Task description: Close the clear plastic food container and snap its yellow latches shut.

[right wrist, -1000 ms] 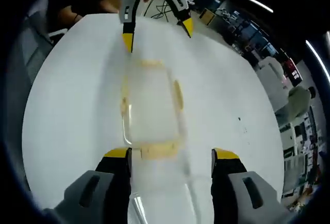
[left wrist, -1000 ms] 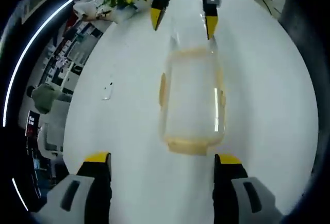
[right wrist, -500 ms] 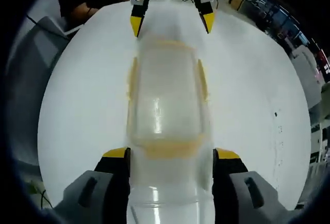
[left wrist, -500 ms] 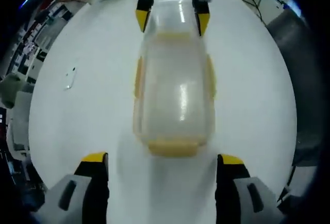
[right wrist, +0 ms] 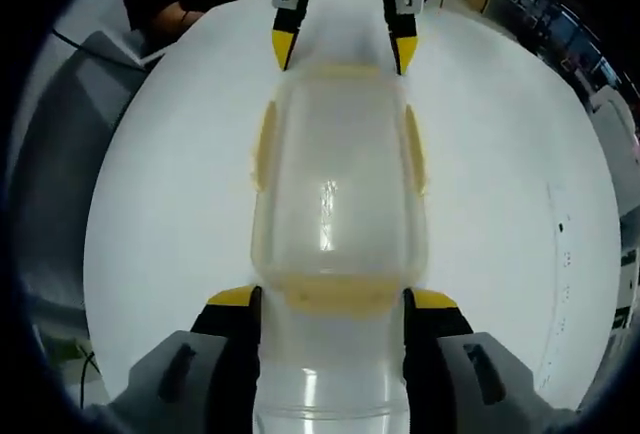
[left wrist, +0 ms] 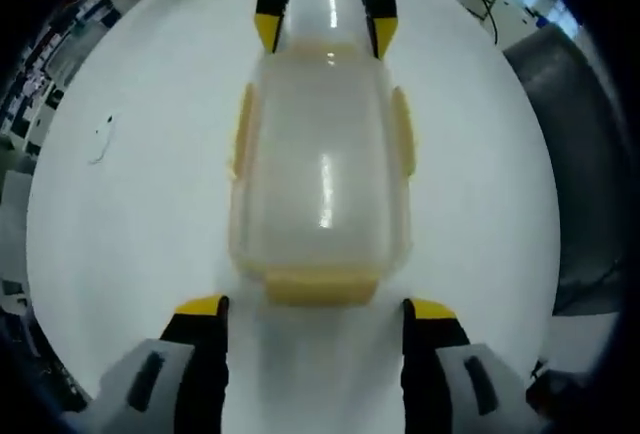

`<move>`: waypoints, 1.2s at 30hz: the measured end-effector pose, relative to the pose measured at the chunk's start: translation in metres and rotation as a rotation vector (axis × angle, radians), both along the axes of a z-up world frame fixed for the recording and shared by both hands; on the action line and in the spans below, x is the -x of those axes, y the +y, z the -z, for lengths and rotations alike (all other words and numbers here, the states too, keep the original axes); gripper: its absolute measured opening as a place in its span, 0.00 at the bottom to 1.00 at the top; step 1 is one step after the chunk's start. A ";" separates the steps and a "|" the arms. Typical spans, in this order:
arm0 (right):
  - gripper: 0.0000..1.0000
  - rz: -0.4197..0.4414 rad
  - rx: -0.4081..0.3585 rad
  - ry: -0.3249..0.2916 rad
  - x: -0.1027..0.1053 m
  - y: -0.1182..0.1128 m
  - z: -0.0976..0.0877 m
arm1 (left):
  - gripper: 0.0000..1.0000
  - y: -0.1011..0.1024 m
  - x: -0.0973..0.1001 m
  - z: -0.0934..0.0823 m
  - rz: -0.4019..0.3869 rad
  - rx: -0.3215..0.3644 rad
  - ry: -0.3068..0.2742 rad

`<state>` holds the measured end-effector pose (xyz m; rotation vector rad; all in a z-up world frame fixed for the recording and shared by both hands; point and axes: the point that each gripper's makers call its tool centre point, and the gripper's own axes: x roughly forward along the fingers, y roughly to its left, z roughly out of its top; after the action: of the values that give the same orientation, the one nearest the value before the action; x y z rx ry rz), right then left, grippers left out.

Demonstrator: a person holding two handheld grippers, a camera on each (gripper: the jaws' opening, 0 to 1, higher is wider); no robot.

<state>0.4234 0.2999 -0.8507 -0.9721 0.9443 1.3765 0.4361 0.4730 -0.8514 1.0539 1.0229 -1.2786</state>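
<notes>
While both hand-held grippers gape, the container (left wrist: pixel 320 169) lies lengthwise between them on the white counter (left wrist: pixel 130 214).
Left hand-held gripper (left wrist: pixel 315 306) stands just short of one end latch (left wrist: pixel 320 284); right hand-held gripper (right wrist: pixel 333 299) straddles the opposite latch (right wrist: pixel 333 296), lid (right wrist: pixel 335 194) down.

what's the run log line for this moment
container on table | lid on | left gripper open, near end | right gripper open, straddling other end
</notes>
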 end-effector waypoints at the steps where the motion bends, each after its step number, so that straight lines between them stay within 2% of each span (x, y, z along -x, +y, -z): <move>1: 0.55 -0.001 -0.001 0.000 0.000 0.000 0.000 | 0.64 0.000 -0.002 -0.001 -0.008 0.008 0.000; 5: 0.55 0.000 -0.004 0.000 0.000 0.000 0.000 | 0.56 -0.003 -0.007 -0.001 -0.052 0.032 0.001; 7: 0.55 0.001 -0.008 0.000 0.001 0.000 0.000 | 0.56 -0.003 -0.006 -0.001 -0.057 0.032 0.001; 18: 0.52 0.021 -0.022 -0.001 0.002 0.001 -0.002 | 0.47 -0.014 0.003 -0.002 0.037 0.048 0.001; 25: 0.50 0.033 0.003 -0.003 0.005 0.003 -0.001 | 0.43 -0.016 0.002 -0.004 0.022 0.045 0.003; 28: 0.47 0.026 0.001 -0.003 0.008 0.002 -0.002 | 0.42 -0.015 0.002 -0.005 0.015 0.038 0.002; 31: 0.37 0.013 0.014 -0.004 0.009 0.001 -0.002 | 0.40 -0.014 0.003 -0.006 0.016 0.034 0.003; 32: 0.37 0.035 0.017 -0.002 0.008 0.001 -0.002 | 0.38 -0.014 0.004 -0.005 0.025 0.032 0.004; 36: 0.37 0.029 0.027 -0.006 0.007 0.000 -0.002 | 0.35 -0.013 0.005 -0.005 0.022 0.021 0.005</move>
<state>0.4168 0.3001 -0.8489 -0.9780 0.9712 1.3391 0.4315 0.4595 -0.8465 1.0491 1.0027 -1.3072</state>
